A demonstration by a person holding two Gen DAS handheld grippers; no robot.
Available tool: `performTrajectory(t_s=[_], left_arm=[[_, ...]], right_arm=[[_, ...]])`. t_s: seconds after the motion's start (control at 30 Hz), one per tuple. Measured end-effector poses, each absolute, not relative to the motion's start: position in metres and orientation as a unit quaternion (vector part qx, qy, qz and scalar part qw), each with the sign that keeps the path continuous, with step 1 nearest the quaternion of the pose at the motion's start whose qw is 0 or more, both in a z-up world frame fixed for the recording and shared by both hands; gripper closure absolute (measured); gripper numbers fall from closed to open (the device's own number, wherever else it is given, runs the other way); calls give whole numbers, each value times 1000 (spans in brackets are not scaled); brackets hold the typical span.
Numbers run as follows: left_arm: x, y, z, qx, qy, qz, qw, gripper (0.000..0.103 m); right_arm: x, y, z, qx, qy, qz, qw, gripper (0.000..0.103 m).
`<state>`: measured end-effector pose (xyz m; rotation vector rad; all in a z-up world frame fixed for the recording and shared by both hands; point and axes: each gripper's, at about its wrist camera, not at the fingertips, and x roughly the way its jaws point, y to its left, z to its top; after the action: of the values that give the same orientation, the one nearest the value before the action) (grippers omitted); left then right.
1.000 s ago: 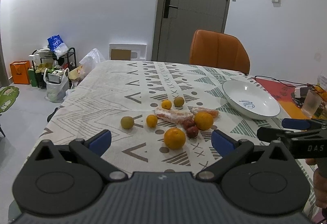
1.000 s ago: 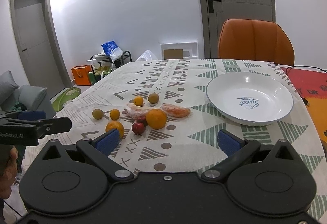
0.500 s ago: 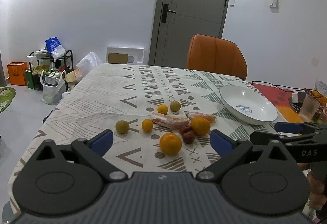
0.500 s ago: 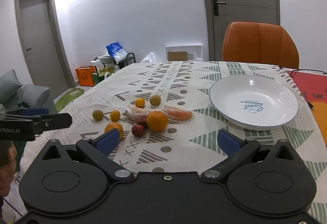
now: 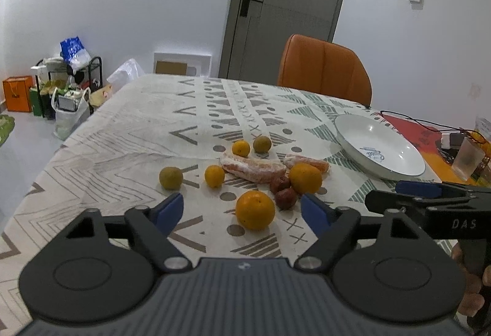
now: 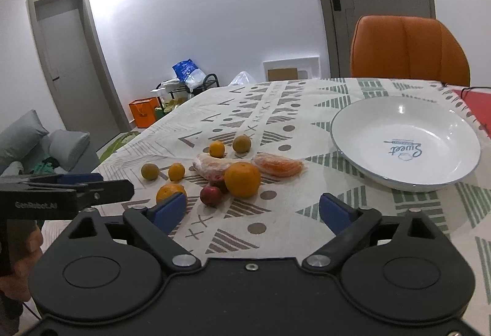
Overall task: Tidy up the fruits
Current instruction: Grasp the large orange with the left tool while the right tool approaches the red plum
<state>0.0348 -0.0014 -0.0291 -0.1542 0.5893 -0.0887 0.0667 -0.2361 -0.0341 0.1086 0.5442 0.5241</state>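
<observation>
Orange skin fills the gap ahead of your left gripper (image 5: pixel 242 210): the near orange (image 5: pixel 255 209) sits on the patterned tablecloth (image 5: pixel 138 127) straight in front of its spread, empty fingers, closer to it than any other fruit. Your right gripper (image 6: pixel 253 210) is also wide open and holds nothing; the larger orange (image 6: pixel 242 179) lies ahead of it and slightly left. The white plate (image 6: pixel 362 165) stands empty to the far right, well apart from the fruit cluster. Being round, the near orange needs no wrist turn. Judging by this, your left hand is better placed to take it.
</observation>
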Motion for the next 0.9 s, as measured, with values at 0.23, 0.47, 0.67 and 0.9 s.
performTrajectory(t_s=[0.23,0.47,0.67,0.9], left_arm=[[51,-3,-41,-86,304,-51,947,28],[67,-6,-53,-97,316,-58,942,29],[82,-9,-65,-100,334,-70,935,53],[85,2,-67,-116,337,-63,932,67]], right_arm=[[79,-235,-40,57,274,258,925,15],[91,-229,-44,55,282,265,920,17],[99,-223,-48,53,292,268,917,18],[107,-207,-52,48,308,284,907,29]])
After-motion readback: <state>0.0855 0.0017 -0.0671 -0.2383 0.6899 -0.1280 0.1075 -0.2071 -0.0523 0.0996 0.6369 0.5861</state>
